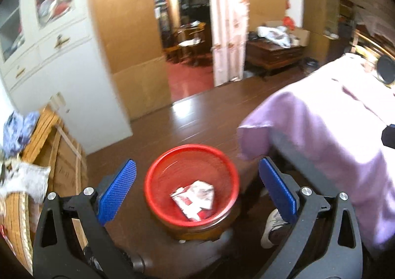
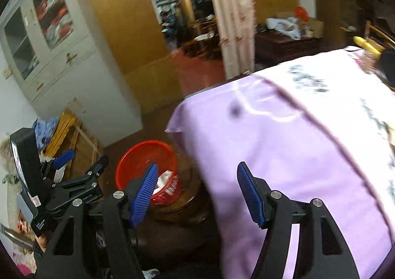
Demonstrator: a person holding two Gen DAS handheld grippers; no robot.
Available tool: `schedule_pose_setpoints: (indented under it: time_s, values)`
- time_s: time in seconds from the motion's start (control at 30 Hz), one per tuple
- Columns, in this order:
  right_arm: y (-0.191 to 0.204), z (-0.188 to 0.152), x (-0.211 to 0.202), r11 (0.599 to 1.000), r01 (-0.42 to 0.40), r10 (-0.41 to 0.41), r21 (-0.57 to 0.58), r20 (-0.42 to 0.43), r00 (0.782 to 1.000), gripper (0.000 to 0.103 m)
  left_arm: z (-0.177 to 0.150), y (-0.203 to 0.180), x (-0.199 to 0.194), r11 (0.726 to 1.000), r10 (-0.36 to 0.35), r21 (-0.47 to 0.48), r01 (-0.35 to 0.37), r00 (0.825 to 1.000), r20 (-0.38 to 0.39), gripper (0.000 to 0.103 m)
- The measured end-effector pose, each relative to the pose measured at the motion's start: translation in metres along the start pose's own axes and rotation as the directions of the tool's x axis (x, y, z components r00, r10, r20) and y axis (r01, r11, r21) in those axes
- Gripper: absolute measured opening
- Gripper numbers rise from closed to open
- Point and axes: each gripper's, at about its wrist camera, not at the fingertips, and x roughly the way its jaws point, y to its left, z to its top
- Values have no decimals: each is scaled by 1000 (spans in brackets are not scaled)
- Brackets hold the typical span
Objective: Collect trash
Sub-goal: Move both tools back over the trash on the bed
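A red round trash basket (image 1: 158, 195) stands on a low dark wooden stool (image 1: 200, 231). A crumpled red-and-white wrapper (image 1: 193, 200) lies inside it. My left gripper (image 1: 197, 186) is open and empty, directly above the basket, its blue pads on either side of the rim. In the right wrist view the basket (image 2: 138, 155) sits at lower left, partly behind my right gripper's left pad. My right gripper (image 2: 197, 192) is open and empty, over the edge of the lilac-covered table (image 2: 284, 155). The left gripper's body (image 2: 56, 180) shows at far left there.
A lilac cloth covers the table (image 1: 321, 131) on the right. A white cabinet (image 1: 61, 57) stands on the left, with wooden crates (image 1: 56, 155) and cloths in front. A doorway with a curtain (image 1: 229, 20) is ahead. A shoe (image 1: 274, 229) shows near the stool.
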Motion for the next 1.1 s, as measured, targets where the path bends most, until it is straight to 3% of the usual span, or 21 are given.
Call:
schedule_pose_setpoints:
  time_s: [0.27,0.47,0.6,0.83,0.9,1.1]
  values:
    - [-74,-24,-81,989,113,-124,94,121,985,70,12,-80,-38,985,-113,138,102,991,78,96]
    - [-121,-53,-132,962,207,-238,179,173,956,73,11,-140,-66,949,-231,246,199,967,107,96]
    - [-158,-68,-162,931,277,-321,238,172,931,75,15,-179,-81,910,-330,300,287,938,104,96]
    - [-244,-104,-231,821,415,-500,392,144,854,76,37,-246,-86,832,-477,346,434,878,45,96]
    - [-266,-107,-245,792,436,-532,428,133,836,76,43,-267,-88,811,-497,376,449,867,38,96]
    - [-335,-112,-275,714,428,-581,554,129,803,77,63,-339,-101,709,-594,467,528,805,-8,96]
